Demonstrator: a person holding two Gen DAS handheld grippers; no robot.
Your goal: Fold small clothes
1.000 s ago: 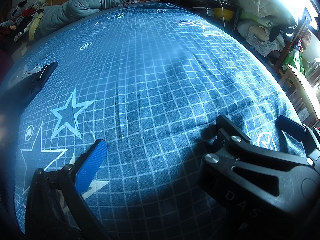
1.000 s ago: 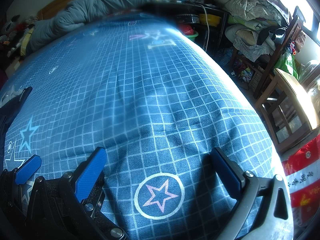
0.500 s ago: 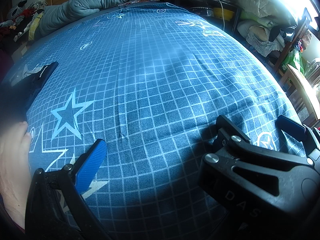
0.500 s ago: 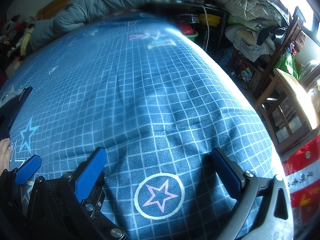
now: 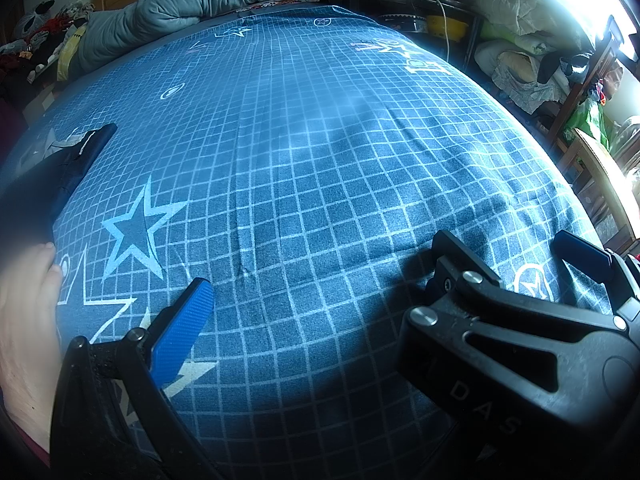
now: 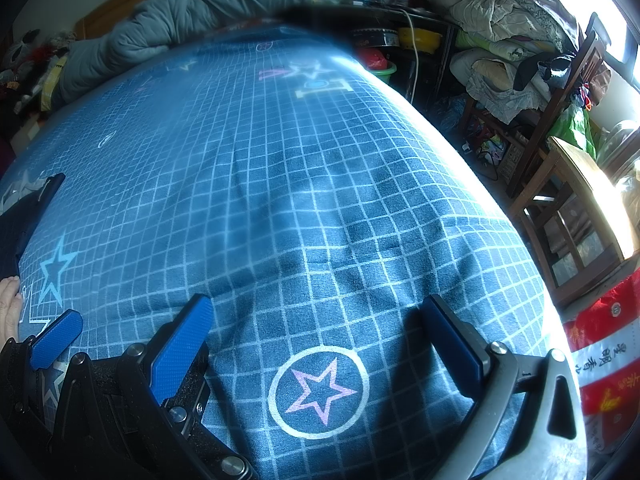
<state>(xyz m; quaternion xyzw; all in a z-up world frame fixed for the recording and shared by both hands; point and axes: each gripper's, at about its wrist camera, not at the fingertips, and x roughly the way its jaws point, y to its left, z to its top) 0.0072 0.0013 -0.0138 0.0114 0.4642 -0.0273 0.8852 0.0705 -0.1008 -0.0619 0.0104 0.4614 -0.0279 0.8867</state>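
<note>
Closest to the cameras are the two tongs, low over a bed. The right tongs (image 6: 316, 336) stand wide open and hold nothing. One blue finger (image 6: 180, 348) is on the left, and a dark blue one (image 6: 452, 344) is on the right. Between them, on the bed sheet (image 6: 320, 168), is a white circle with a pink star (image 6: 319, 391) inside.

The left tongs (image 5: 320, 280) are open too, with nothing in them. In the left wrist view only their blue finger (image 5: 182, 336) shows clearly, low on the left. The big black body of the right tongs fills the lower right of that view, just beside them, and hides where the other finger would be.

At the far left edge a bare hand (image 5: 28, 320) rests on the sheet, near a big white star (image 5: 138, 226). A little further back on the left lies a dark piece of clothing (image 5: 60, 168), flat on the bed at its left side. It is well apart from both tongs. Nothing touches it that I can see.

The sheet is blue with thin white squares and stars all over. At the far end of the bed sits a puffy grey quilt (image 5: 208, 0) in a heap. To the right of the bed stand wooden chairs (image 6: 560, 184) and piles of bedding (image 6: 500, 12).
</note>
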